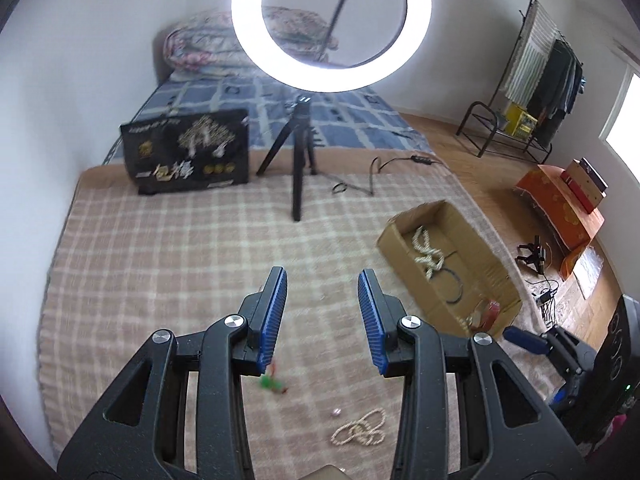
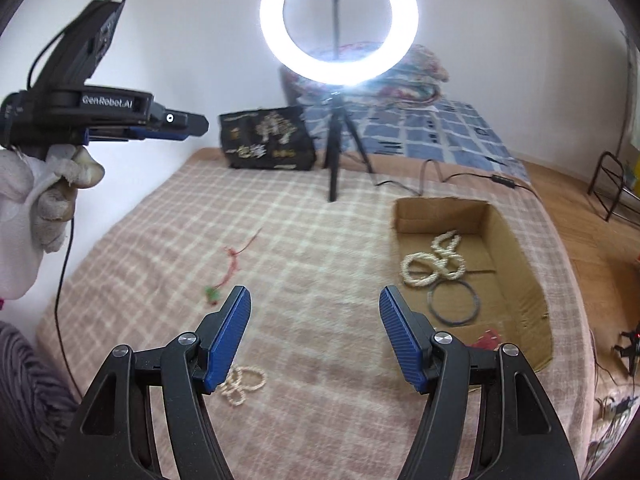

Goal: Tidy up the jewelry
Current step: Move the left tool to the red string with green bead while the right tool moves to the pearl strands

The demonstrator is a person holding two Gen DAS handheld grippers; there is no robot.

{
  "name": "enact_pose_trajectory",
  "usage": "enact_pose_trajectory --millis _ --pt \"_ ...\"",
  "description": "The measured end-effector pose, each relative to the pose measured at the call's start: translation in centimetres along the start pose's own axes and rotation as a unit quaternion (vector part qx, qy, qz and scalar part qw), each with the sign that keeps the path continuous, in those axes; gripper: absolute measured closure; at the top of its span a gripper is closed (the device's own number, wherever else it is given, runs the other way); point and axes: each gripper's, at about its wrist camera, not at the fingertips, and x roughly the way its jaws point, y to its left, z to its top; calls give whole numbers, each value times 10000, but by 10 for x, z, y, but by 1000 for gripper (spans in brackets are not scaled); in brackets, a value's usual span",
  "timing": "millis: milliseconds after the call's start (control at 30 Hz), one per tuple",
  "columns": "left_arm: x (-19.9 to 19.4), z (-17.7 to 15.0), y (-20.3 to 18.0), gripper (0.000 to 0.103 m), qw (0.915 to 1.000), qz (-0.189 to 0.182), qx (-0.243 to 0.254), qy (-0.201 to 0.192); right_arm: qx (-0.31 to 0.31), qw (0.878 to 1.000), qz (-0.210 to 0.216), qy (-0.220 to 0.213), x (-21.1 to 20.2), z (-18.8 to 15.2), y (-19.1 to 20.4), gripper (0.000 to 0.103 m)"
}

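A cardboard box [image 2: 516, 256] lies on the checked blanket at the right and holds a pearl necklace [image 2: 434, 260], a dark ring bangle [image 2: 454, 303] and a red item [image 2: 489, 336]. The box also shows in the left wrist view [image 1: 476, 240]. A second pearl necklace [image 2: 242, 384] lies on the blanket below my right gripper [image 2: 314, 298], which is open and empty. A red cord with a green charm [image 2: 230, 268] lies to the left. My left gripper [image 1: 322, 280] is open and empty above the blanket, with the green charm [image 1: 272, 385] and pearls [image 1: 360, 432] beneath it.
A ring light on a tripod [image 2: 334, 152] stands at the blanket's far edge beside a black printed bag [image 2: 268, 138]. A cable [image 2: 460, 178] trails behind the box. Folded bedding [image 1: 200, 44] lies at the back. A clothes rack [image 1: 540, 80] and an orange box [image 1: 560, 200] stand on the floor at right.
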Motion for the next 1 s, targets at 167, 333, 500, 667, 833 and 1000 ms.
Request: enact_pose_trajectory --millis 167,333,500,667,833,1000 --pt "6 -31 29 66 9993 70 -283 241 -446 9989 111 135 5 -13 20 29" --pt "17 -63 46 66 9973 33 -518 524 -789 9951 455 384 14 -26 35 27" --pt "39 -87 62 66 9922 45 -897 869 -1081 9888 785 670 28 -39 49 27" --pt "54 -102 69 66 9881 55 -1070 1107 -1327 9807 1086 941 42 -51 59 27" --pt "67 -109 72 66 9830 -91 -1308 1288 -1517 9712 1288 1307 61 -67 67 27" --pt "83 -113 71 66 9765 -205 -1524 1508 -1694 9654 1237 1550 78 -77 70 27"
